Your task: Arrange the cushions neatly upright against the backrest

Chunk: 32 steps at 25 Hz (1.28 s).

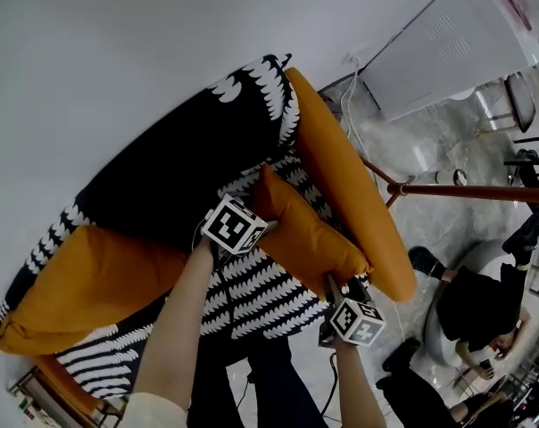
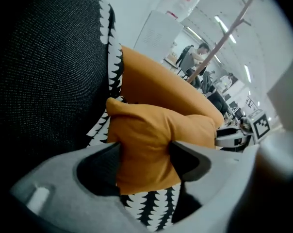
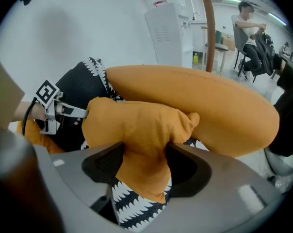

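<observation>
Small orange fabric cushion (image 1: 310, 234): lies low on the black-and-white tooth-patterned seat (image 1: 252, 297), tilted, not yet upright. In the head view its long axis runs from upper left to lower right, one flank resting along the long orange bolster cushion (image 1: 350, 176). Both tools are on it, one per end. Left gripper (image 2: 144, 154) has its jaws clamped on the end nearer the black woven backrest (image 1: 180, 159). Right gripper (image 3: 144, 154) pinches the outer end, toward the seat's front edge. In each gripper view the stuffing narrows where the dark pads bite and bulges beyond them. The backrest lies up and left of the cushion, so the left gripper is the nearer arm. Judgement: the coming move is a lift and swing of the long axis toward that padded back, with the right-hand end travelling farther. Materials: the cushion is matte cloth, soft and loosely filled, creased at the corners, and likely to sag between the two grips. The bolster is firmer, smooth and rounded. The backrest is a coarse dark weave edged with white teeth. A larger orange cushion (image 1: 91, 283) slumps at the far left end of the seat, well apart.
</observation>
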Motion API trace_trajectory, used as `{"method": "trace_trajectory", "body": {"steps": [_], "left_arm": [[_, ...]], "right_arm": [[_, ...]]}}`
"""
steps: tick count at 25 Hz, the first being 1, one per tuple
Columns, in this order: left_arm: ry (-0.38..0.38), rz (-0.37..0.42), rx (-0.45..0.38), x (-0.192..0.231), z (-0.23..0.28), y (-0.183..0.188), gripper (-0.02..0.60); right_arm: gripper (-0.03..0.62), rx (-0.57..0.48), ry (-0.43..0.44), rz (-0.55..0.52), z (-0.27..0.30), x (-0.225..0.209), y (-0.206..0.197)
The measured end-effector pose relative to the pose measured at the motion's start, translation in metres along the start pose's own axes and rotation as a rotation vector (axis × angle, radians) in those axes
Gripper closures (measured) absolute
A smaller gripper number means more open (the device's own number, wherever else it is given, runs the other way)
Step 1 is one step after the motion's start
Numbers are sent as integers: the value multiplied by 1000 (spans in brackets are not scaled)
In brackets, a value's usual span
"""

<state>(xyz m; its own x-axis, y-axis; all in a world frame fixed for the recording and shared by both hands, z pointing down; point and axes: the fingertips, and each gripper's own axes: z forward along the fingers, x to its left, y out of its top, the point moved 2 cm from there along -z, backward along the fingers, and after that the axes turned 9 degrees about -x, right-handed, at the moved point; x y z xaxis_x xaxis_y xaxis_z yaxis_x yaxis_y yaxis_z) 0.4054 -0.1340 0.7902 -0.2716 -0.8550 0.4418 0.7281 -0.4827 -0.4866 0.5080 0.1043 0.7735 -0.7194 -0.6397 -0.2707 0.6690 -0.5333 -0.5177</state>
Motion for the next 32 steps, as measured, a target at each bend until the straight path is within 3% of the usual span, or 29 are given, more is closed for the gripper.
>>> {"method": "trace_trajectory", "body": {"steps": [7, 15, 23, 32], "left_arm": [[35, 7, -38, -12, -6, 1, 344], [56, -14, -69, -27, -35, -5, 354], [205, -189, -231, -27, -95, -20, 364], [413, -411, -340, -13, -155, -75, 379]], "right_arm": [[405, 30, 20, 14, 1, 5, 3], [427, 28, 41, -76, -18, 10, 14], [430, -5, 141, -323, -17, 44, 66], [431, 16, 323, -682, 14, 131, 110]]}}
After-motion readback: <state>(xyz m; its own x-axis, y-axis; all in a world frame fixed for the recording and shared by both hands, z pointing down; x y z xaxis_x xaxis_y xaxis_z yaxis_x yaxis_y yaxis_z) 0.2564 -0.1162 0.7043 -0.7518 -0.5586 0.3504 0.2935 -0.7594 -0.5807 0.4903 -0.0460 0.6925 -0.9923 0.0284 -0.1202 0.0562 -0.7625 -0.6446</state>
